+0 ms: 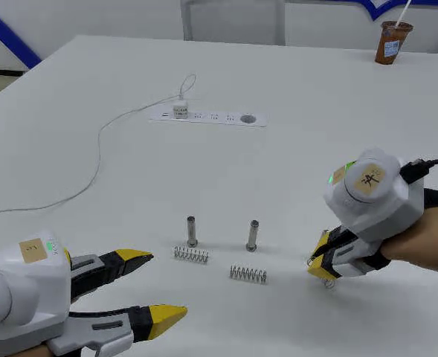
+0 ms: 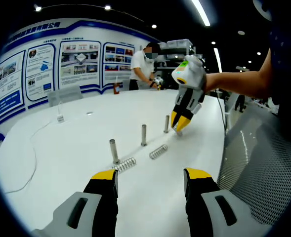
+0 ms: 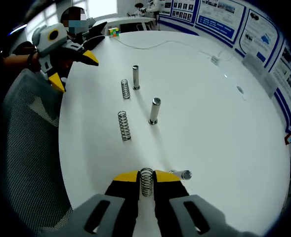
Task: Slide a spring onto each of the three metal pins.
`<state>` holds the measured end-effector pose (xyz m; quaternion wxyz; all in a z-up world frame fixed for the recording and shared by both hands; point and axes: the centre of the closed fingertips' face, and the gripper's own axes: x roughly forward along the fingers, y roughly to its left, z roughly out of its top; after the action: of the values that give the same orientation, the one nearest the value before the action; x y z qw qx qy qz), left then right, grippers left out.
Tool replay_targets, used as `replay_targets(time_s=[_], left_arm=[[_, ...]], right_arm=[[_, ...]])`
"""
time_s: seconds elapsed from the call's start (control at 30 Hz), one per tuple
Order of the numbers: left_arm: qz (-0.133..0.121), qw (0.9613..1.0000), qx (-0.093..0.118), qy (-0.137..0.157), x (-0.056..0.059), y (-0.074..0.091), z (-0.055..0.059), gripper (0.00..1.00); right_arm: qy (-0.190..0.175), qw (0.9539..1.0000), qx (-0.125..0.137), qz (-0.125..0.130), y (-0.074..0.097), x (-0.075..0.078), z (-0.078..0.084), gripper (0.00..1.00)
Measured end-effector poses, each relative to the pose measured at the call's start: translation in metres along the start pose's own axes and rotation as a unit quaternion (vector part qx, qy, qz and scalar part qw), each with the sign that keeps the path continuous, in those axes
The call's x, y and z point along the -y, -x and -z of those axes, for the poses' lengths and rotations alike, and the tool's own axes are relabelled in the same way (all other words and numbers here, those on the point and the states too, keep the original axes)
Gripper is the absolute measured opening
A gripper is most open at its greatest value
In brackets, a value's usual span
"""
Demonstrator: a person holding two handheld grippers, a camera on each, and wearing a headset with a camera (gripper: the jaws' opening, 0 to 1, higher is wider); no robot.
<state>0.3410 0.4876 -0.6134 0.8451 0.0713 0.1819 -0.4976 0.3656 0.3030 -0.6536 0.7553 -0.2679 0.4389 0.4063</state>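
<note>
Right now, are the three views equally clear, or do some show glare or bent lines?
Head view: even, soft light, straight lines, faint shadows beside the metal pins. Left gripper view: fisheye curves the edge of the white table, and the ceiling light strips glare. Right gripper view: same curving, yet the spring in the right gripper looks sharp.

Nothing fully legible. One handwritten character on the tan sticker (image 1: 370, 179) atop the right gripper (image 1: 321, 265); text on the wall boards (image 2: 81, 58) is too blurred.
</note>
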Motion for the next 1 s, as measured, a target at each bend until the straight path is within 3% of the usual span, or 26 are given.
replay_targets(time_s=[0.53,1.0], left_arm=[[0.004,1.0,0.0,-0.006,0.001,-0.002,-0.002,0.55],[0.003,1.0,0.003,-0.004,0.002,-0.002,-0.004,0.55]], right_arm=[[-0.027,0.9993,0.025,0.011,0.011,0.002,0.001,0.12],[-0.059,0.9943,0.087,0.017,0.039,0.004,-0.021,0.12]])
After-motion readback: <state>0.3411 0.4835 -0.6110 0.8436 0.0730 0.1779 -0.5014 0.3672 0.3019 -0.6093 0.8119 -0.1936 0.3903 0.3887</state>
